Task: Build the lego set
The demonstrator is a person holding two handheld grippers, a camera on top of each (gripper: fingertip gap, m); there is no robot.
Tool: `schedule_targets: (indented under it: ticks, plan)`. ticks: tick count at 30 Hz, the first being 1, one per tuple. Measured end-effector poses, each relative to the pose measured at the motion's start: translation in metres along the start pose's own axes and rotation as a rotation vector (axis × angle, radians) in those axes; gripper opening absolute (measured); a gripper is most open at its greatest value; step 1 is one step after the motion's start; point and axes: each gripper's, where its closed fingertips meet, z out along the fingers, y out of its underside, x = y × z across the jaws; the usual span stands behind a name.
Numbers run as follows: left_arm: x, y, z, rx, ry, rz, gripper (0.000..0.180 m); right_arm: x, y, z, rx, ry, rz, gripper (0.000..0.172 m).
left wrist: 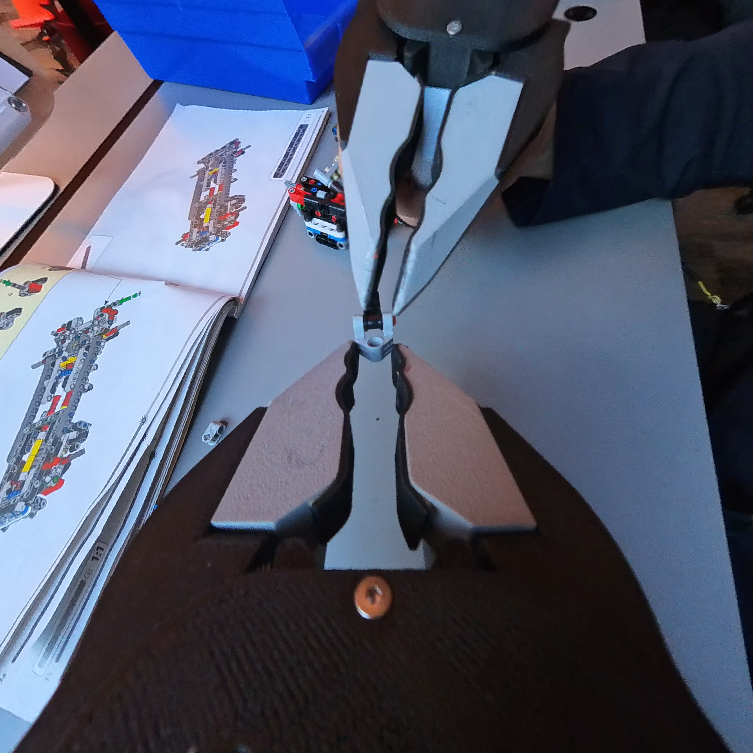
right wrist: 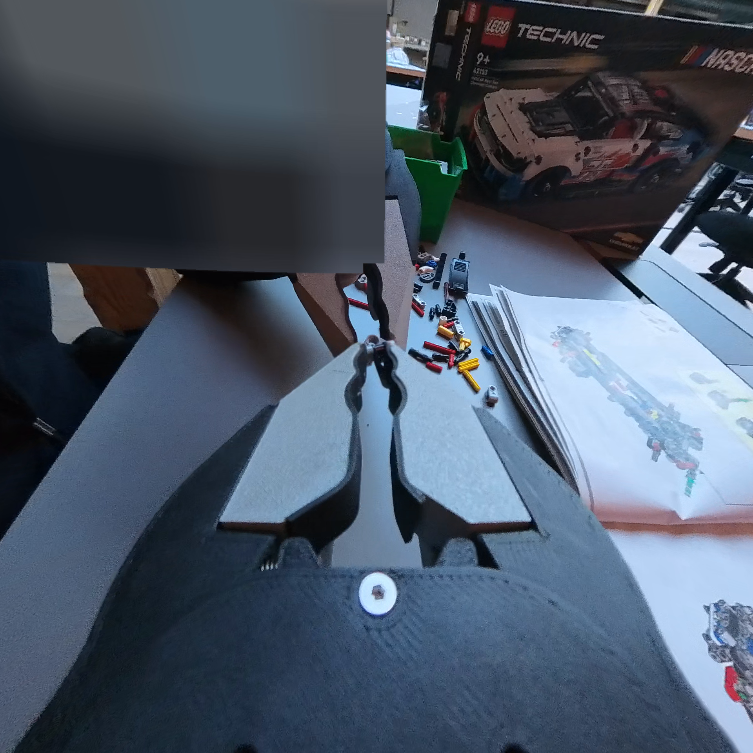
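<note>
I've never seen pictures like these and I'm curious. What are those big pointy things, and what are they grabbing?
They are two hand-held grabbing tools, each with two fingers and a small camera looking along them, so each picture is one tool's own view. The left gripper pinches a small light grey building-toy connector. The right gripper, coming from the opposite side, pinches a small black pin right at that connector. On the grey table lie open instruction booklets, loose toy pieces and the toy's box.
</note>
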Motion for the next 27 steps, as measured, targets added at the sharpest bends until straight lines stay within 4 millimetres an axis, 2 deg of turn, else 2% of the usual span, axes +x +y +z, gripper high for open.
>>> schedule_targets:
  ticks: [20,27]
  plan:
    - [0.001,0.004,0.002,-0.036,-0.019,0.034,0.014,0.002,0.015,0.002,-0.115,0.065,-0.126,0.012]
    - [0.0,0.006,0.002,-0.045,-0.023,0.033,0.013,0.0,0.015,0.004,-0.098,0.04,-0.077,0.016]
